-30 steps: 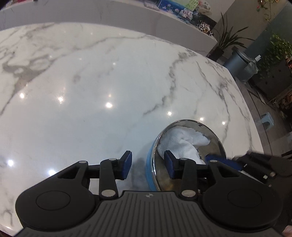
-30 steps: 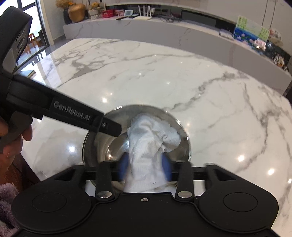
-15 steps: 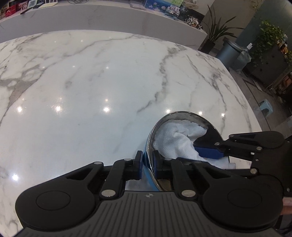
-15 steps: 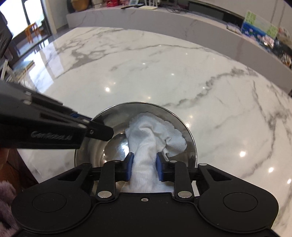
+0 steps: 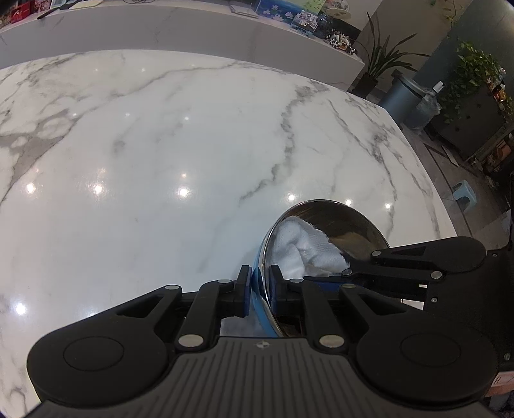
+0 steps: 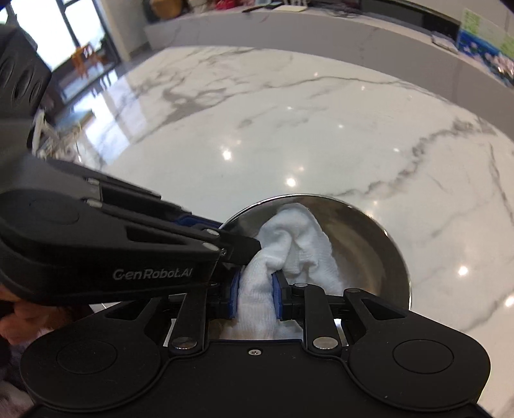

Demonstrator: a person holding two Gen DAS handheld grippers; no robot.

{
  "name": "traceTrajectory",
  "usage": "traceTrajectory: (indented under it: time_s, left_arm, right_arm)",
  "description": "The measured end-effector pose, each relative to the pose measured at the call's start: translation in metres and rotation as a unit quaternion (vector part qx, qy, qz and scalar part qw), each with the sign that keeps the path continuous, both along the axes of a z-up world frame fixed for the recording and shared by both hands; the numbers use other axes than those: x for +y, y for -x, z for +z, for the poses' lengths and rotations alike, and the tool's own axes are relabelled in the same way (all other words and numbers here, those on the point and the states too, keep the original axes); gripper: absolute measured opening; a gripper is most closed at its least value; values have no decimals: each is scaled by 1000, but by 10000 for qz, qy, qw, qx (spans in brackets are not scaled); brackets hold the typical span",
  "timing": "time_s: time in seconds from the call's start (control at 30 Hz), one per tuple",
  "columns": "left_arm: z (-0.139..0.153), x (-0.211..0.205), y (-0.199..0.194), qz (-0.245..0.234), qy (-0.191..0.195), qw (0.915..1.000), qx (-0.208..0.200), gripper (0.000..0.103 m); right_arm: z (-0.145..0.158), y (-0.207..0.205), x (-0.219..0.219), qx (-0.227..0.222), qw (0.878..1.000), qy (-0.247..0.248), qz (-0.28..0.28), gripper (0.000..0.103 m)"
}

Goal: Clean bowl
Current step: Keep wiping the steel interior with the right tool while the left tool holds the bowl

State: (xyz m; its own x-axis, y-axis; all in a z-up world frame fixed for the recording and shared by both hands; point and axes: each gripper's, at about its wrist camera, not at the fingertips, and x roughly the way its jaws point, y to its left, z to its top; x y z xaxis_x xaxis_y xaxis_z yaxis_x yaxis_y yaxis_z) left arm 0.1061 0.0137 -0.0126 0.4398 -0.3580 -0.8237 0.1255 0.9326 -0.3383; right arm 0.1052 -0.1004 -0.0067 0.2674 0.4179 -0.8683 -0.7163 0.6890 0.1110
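Bowl (image 5: 340, 222), shiny steel inside and blue outside: stood over the white marble desk (image 5: 160, 144), close to its near edge and toward its right-hand corner as seen from the left wrist. Could not be told whether resting flat on the desk or lifted a little off it. Gripped at the near-left rim by the left gripper (image 5: 258, 283), fingers pressed almost together on the thin wall, one blue pad against the blue outside, the other against the steel inside. Held a white cloth (image 5: 305, 254), ribbed and bunched, lying against the inner wall nearest that gripper and reaching up to the rim. Cloth in turn pinched by the right gripper (image 6: 255, 289), fingers closed on a thick fold, a blue pad on either side, more of the fabric trailing back under the black body. Seen from the right wrist as a round steel basin, with the far and right inner wall bare and mirror-bright and the cloth heaped over the left half. Left gripper also caught in that view, reaching in from the left edge, its black tip touching the cloth at the rim. Beyond the far edge of the desk, a long pale counter (image 5: 192, 29) carrying boxes and cards. Off the right edge, down on the floor, potted plants (image 5: 382, 61), a grey bin (image 5: 408, 99) and a small blue stool (image 5: 464, 189).
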Motion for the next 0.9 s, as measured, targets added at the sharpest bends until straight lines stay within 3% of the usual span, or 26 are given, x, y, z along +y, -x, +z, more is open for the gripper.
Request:
traceTrajectory:
  time_s: [0.23,0.43,0.9]
  left_arm:
    - [-3,-7,1,-119,-294,9995,-3,10]
    - [-3,-7,2,-131,-378,9992,-19,10]
    - [-5,-1,2,67,23,10000,32,10]
  right_arm:
    - [-5,-4,-4,120,9993,333,97,19]
    - [-5,0,-2,-483,9939,991,41,18]
    - [13,0,-14,-479,9961,737,-119,21]
